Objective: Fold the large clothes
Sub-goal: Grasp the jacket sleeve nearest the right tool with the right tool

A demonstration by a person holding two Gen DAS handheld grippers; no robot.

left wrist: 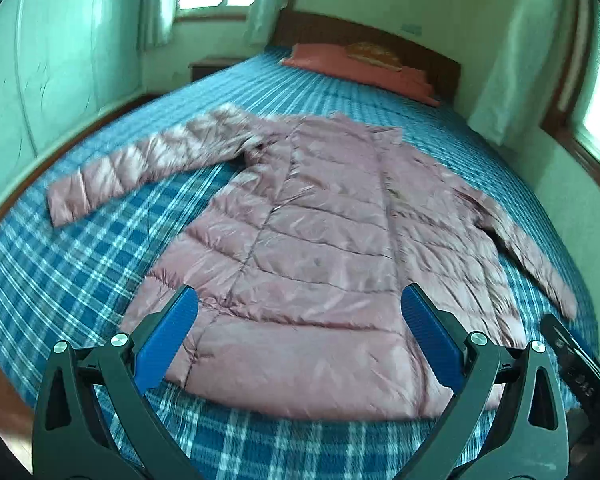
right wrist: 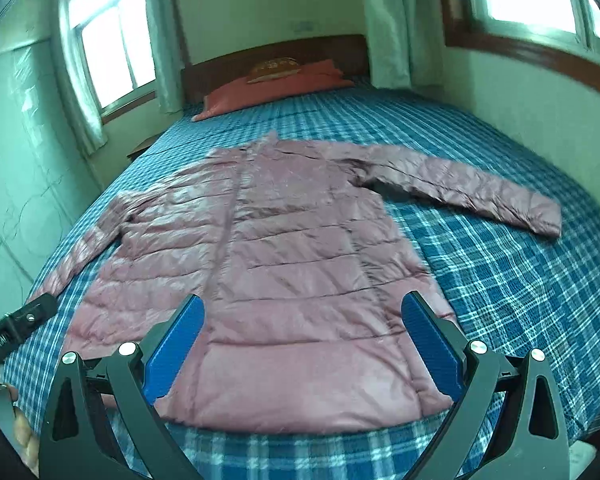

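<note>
This was a home bedroom: a wide bed [right wrist: 500, 264] under a blue plaid sheet, a dark wooden headboard [right wrist: 276, 56] at its far end with a red pillow [right wrist: 276, 88] against it, a small nightstand [left wrist: 208, 67] beside it, and pale curtains [right wrist: 392, 20] hanging by wood-framed windows [right wrist: 112, 56] in plain light walls

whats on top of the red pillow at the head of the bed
A small yellowish patterned item lies on the red pillow, against the dark wooden headboard. It is too blurred to identify, and whatever part of the pillow it covers is hidden. The pink jacket lies well short of it.
</note>
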